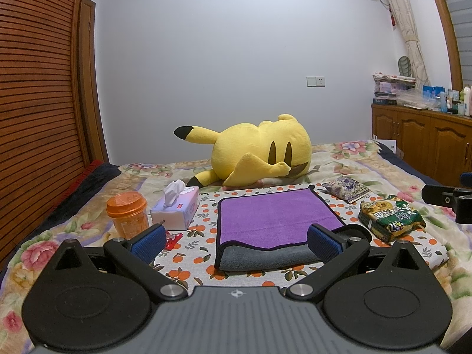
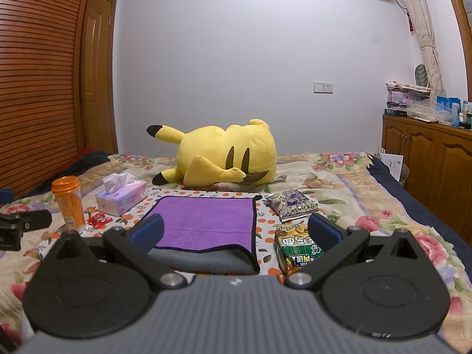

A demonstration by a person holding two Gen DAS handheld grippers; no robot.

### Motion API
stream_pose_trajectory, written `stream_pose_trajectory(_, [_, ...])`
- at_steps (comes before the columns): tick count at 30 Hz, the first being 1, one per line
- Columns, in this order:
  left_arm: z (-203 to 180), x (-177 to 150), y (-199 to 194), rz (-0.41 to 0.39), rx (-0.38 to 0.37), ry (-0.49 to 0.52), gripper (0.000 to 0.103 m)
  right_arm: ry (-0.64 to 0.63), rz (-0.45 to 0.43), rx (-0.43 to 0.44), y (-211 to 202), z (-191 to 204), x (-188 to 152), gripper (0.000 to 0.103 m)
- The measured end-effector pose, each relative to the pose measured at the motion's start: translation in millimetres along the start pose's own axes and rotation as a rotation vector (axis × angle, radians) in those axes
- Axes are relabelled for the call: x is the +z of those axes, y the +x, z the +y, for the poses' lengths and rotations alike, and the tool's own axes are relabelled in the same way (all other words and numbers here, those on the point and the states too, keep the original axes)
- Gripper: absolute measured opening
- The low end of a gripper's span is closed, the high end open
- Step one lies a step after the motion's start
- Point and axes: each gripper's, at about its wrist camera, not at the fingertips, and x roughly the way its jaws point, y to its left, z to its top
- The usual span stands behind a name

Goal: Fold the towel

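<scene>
On the bed [image 1: 348, 159], over a cloth printed with oranges [image 1: 206, 221], we see the towel [image 1: 271, 215] lying flat, its purple face up and a grey layer showing along the near edge, where a fold runs under the purple layer. Our left claw [image 1: 236, 240] hangs just before that near edge with its blue pads [image 1: 149, 240] spread wide and nothing between them; the right-hand pad overlaps the towel's near right corner in the left wrist view, though we cannot tell whether it touches the cloth. Our right claw [image 2: 236, 231] is likewise spread wide and holds nothing, its left pad in front of the towel's [image 2: 206, 221] near left part and its right pad over a green noodle packet [image 2: 298, 250]. That packet [image 1: 389, 218] lies just to the right of the towel, and a purple snack packet [image 2: 292, 203] lies beyond it. To the left of the towel stand a tissue box [image 1: 177, 209] with a tissue sticking up and an orange container [image 1: 126, 215], upright, with a small red wrapper [image 2: 97, 219] near them. Behind the towel a yellow plush toy [image 1: 259, 150] lies on its side on the flowered bedspread. Along the right wall stands a wooden cabinet [image 2: 427, 153] with bottles and boxes on top.
</scene>
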Motion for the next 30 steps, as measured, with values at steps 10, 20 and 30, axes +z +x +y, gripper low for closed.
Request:
stream_pose_trajectory(10, [4.6, 0.1, -0.2, 0.003, -0.001, 0.001, 0.103, 0.001, -0.001, 0.001, -0.5, 1.7, -0.8, 0.103])
stream_pose_trajectory(20, [4.5, -6.7, 8.8, 0.041, -0.002, 0.011, 0.103, -0.003, 0.024, 0.014, 6.2, -4.0, -1.7, 0.103])
stream_pose_trajectory(30, [-0.7, -8.3, 25.6, 0.108, -0.013, 0.029, 0.103, -0.047, 0.08, 0.038, 19.2, 7.3, -5.0, 0.103])
